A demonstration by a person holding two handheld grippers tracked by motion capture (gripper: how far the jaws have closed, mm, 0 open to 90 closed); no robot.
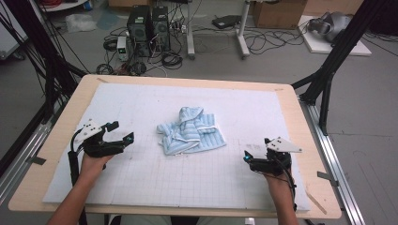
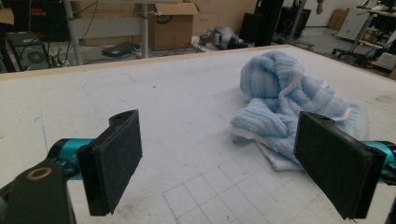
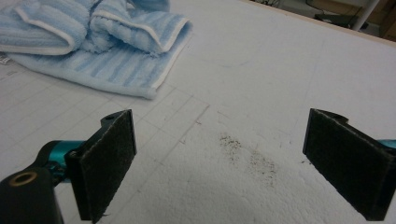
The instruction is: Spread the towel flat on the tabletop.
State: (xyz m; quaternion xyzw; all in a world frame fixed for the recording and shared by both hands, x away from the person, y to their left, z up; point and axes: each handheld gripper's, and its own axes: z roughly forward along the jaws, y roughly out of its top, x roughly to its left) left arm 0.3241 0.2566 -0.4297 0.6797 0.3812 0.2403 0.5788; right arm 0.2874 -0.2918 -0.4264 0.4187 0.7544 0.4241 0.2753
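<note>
A small light-blue striped garment with white trim (image 1: 191, 131) lies crumpled in the middle of the white gridded mat (image 1: 141, 183). My left gripper (image 1: 119, 131) hovers left of it, jaws wide apart and empty. In the left gripper view the garment (image 2: 280, 105) lies ahead and to the right of the gripper (image 2: 219, 163), partly behind the right jaw. My right gripper (image 1: 256, 151) rests low at the mat's right side, open and empty. In the right gripper view the garment (image 3: 100, 44) lies at the upper left, well beyond the gripper (image 3: 219, 163).
The mat covers a wooden table (image 1: 309, 140). Black frame posts (image 1: 328, 70) stand at the table's sides. On the floor beyond are computer towers (image 1: 148, 28), cables and cardboard boxes (image 1: 277, 13). A dark speckled stain (image 3: 247, 156) marks the mat between the right jaws.
</note>
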